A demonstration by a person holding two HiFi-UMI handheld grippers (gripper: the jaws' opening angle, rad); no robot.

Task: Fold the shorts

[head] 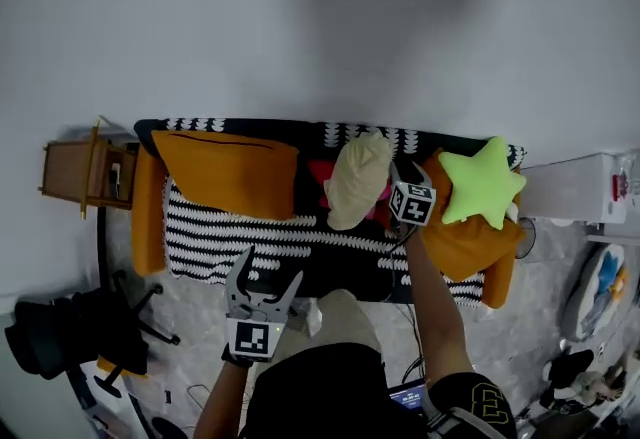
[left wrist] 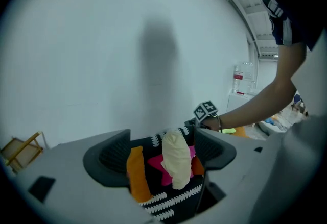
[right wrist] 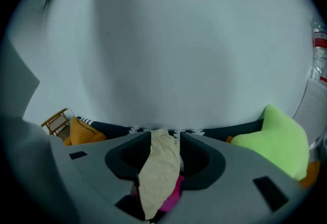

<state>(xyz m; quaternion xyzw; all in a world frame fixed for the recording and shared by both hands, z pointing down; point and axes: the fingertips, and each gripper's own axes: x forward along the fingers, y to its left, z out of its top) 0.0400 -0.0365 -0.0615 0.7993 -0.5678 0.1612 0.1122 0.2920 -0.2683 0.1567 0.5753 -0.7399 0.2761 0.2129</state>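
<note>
- Black-and-white patterned sofa point(head: 230, 239) holds cream dotted fabric shorts point(head: 358, 177), heaped over a pink star cushion point(head: 317, 173).
- Right gripper point(right wrist: 166, 134), jaws narrow, pinches the shorts.
- Left gripper point(head: 268, 273) gapes empty, well apart.

The shorts point(head: 358, 177) are pale cream with a fine dotted weave, set against a magenta star-shaped cushion point(left wrist: 156, 166), a lime-green star cushion point(head: 480, 184) and a plain orange cushion point(head: 225, 172); these lie on an orange sofa point(head: 148, 217) whose cover point(head: 230, 237) is black with rows of white scalloped stripes. The wall point(head: 320, 17) is plain pale grey, the floor point(head: 200, 327) mottled grey, the side table point(head: 75, 172) brown wood and the chair point(head: 60, 332) black. The left tongs point(head: 268, 272) and right tongs point(right wrist: 164, 139) are grey, each carrying black-and-white square markers point(head: 253, 338).
</note>
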